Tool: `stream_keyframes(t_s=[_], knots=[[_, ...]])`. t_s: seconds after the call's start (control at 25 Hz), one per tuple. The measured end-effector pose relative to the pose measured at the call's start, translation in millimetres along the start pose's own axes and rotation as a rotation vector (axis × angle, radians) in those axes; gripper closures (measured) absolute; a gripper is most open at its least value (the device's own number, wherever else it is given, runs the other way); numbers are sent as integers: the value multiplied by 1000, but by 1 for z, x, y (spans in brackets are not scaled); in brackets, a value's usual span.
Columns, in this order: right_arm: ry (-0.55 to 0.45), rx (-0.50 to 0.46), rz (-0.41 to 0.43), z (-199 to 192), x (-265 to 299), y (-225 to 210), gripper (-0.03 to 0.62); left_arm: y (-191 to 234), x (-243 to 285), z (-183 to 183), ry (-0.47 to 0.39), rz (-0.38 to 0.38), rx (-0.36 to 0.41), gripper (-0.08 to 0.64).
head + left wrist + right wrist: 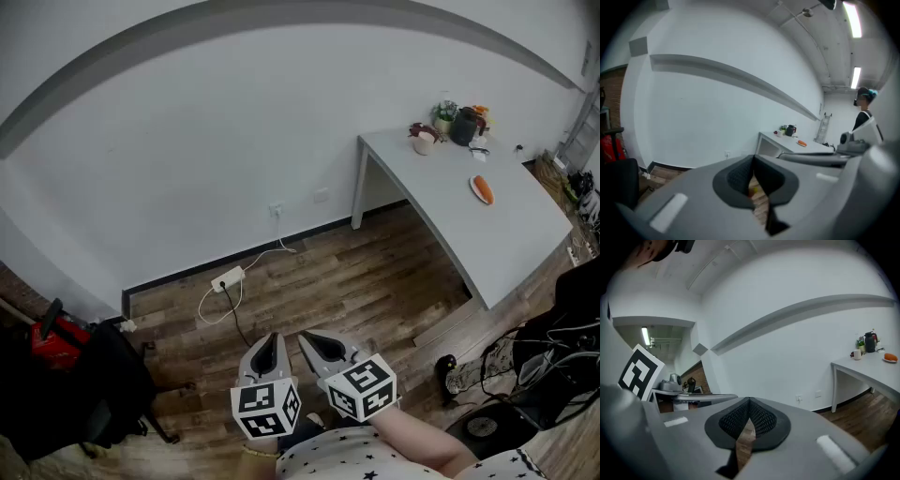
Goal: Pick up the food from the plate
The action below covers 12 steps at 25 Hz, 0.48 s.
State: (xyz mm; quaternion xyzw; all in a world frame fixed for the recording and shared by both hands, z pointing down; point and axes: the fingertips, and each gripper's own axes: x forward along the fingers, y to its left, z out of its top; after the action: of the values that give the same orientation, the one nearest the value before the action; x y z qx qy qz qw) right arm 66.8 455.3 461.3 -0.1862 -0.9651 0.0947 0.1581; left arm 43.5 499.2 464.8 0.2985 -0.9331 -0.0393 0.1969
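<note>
Task is not starting yet: food (pixel 482 188) is sitting on the plate (pixel 473 182) on the table (pixel 506 234), well apart from both grippers. Left gripper (pixel 272 339) and right gripper (pixel 307 339) are both clenched on nothing, hanging over the floor (pixel 375 281). Head view is showing that whole gap. Only the left gripper view is showing a person (pixel 862 112) at its right edge.

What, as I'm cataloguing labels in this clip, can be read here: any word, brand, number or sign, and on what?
No readable text anywhere.
The marker cubes on the left gripper and right gripper bear black-and-white square patterns, not letters.
Any print on the dark jug on the table is too small to read.
</note>
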Motion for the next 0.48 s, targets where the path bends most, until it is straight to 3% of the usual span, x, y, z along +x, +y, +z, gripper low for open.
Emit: stream_keyframes(t_s=[0.24,0.48], knots=[[28,-8,-56,-8,2,-14,594,-3,17,-7,30,-45,8,552],[33,42,-175,-11,-5,-69,594,-36,64,-7,71,-154,47,552]])
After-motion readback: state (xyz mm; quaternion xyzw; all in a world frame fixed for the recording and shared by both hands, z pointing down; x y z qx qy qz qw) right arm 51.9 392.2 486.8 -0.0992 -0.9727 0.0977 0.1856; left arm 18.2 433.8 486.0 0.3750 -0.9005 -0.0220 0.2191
